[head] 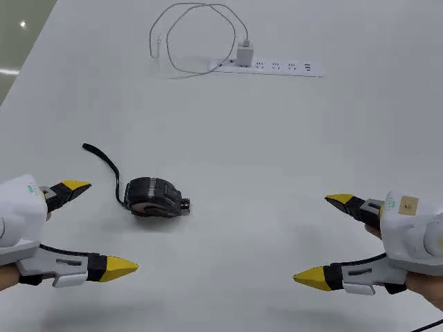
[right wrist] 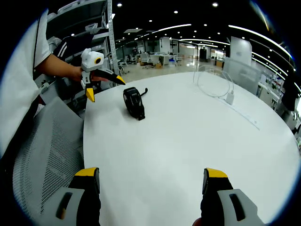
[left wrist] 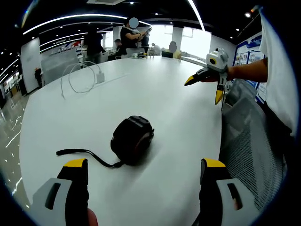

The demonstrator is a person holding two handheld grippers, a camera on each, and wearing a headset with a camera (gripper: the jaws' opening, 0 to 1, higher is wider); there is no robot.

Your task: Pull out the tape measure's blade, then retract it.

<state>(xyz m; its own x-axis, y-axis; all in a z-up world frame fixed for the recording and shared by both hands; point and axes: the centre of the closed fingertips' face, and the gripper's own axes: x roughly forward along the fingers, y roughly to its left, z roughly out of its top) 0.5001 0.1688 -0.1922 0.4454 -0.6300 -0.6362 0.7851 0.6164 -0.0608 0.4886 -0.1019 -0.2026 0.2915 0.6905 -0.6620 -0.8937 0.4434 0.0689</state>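
A broad white bench point(head: 291, 173) stands in an open office hall. Long light strips point(left wrist: 70, 19) cross the dark ceiling point(right wrist: 155, 12). A grey mesh chair point(right wrist: 42, 141) sits beside the bench, above a glossy floor point(left wrist: 11, 120).

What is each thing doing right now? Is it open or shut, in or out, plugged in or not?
tape measure: lying on the table, blade pulled in
strap: stretched out loose on the table
left gripper: fingers open, holding nothing
right gripper: fingers open, holding nothing
charger: plugged into the power strip
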